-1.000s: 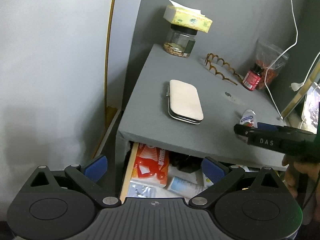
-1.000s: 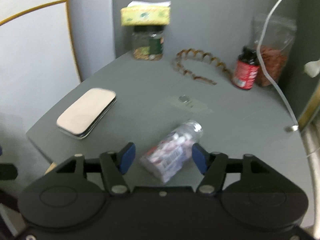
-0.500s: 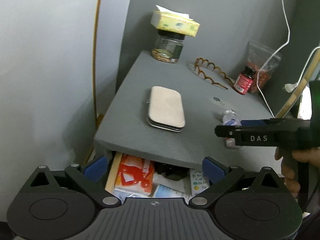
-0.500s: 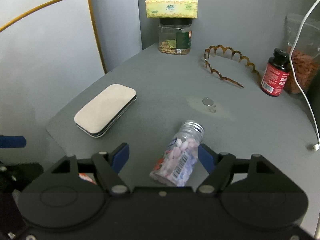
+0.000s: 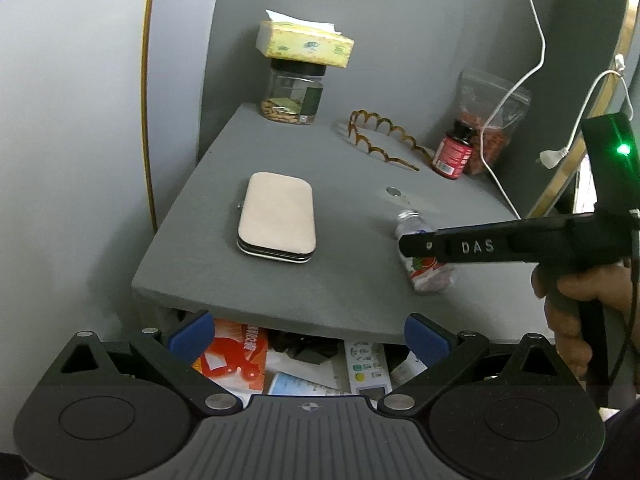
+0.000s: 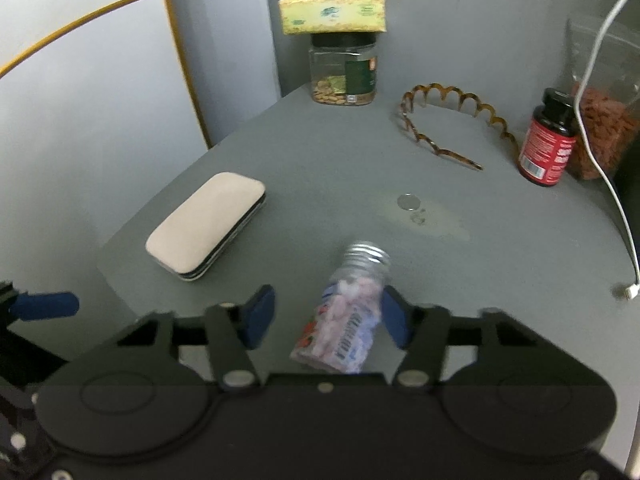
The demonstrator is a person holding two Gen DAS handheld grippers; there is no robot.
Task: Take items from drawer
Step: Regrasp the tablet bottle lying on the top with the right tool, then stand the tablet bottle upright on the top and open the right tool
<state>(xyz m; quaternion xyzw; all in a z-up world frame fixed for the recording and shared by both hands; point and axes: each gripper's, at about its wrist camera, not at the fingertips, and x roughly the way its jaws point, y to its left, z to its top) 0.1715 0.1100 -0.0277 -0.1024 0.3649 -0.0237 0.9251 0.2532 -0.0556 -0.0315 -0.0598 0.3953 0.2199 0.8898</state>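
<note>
A clear pill bottle [image 6: 344, 320] with a silver cap lies on its side on the grey cabinet top [image 6: 320, 168]. My right gripper [image 6: 328, 318] hovers over it with the jaws closing. The bottle shows between the blue pads; the left pad stands apart from it and the right pad is close beside it. In the left wrist view the right gripper [image 5: 404, 246] crosses in front of the pill bottle [image 5: 430, 280]. My left gripper [image 5: 308, 334] is open over the open drawer [image 5: 320, 364], which holds an orange packet [image 5: 236, 354] and a white remote [image 5: 366, 368].
On the top lie a beige case [image 5: 278, 216], a brown wavy headband [image 5: 384, 140], a coin [image 5: 393, 191] and a red-labelled bottle [image 5: 454, 154]. A nut jar [image 5: 294, 94] carries a tissue box. A white cable [image 5: 516, 92] hangs at right beside a snack bag.
The right jaws have narrowed around the lying pill bottle, and the right gripper has drawn back slightly. The left gripper has shifted so more of the cabinet top and less of the drawer shows.
</note>
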